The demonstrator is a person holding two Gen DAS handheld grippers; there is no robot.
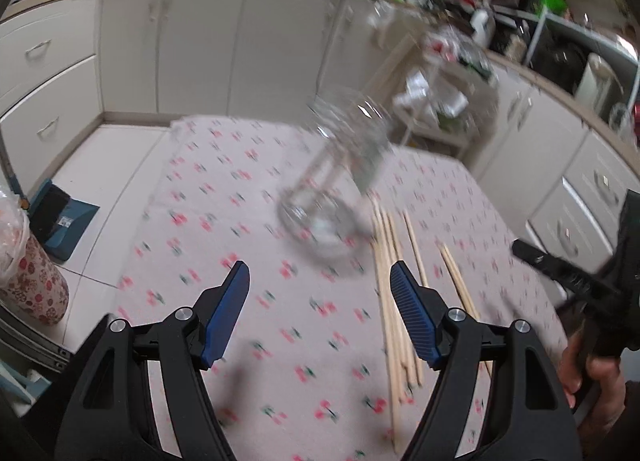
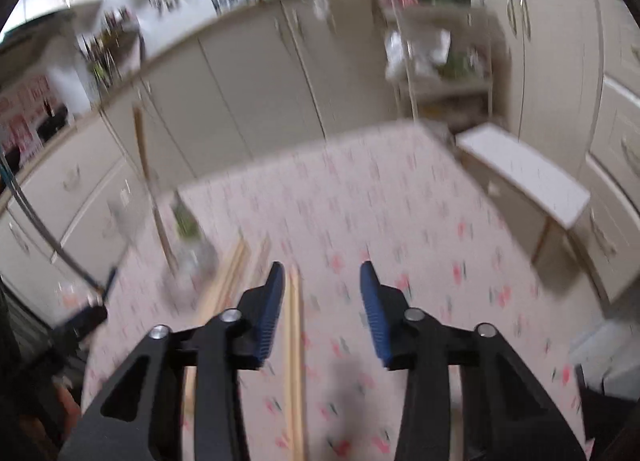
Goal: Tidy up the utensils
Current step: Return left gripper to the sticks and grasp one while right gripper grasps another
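Observation:
A clear glass jar (image 1: 340, 181), blurred, stands on the cherry-print tablecloth (image 1: 224, 197) ahead of my left gripper (image 1: 320, 267). That gripper is open with nothing between its fingers. Several wooden chopsticks (image 1: 390, 301) lie flat just right of it, and a further pair (image 1: 460, 281) lies farther right. In the right wrist view the jar (image 2: 188, 249) is at the left with one chopstick (image 2: 154, 185) leaning in it. My right gripper (image 2: 322, 267) is open above a pair of chopsticks (image 2: 294, 361) that lies close to its left finger, and the pads do not press on them.
A hand (image 1: 596, 381) holds the other gripper at the right edge. Cream cabinets (image 1: 276, 45) run behind the table. A cluttered white rack (image 1: 436, 101) and a low white bench (image 2: 528, 181) stand past the far corner. A floral container (image 1: 32, 285) sits at the left.

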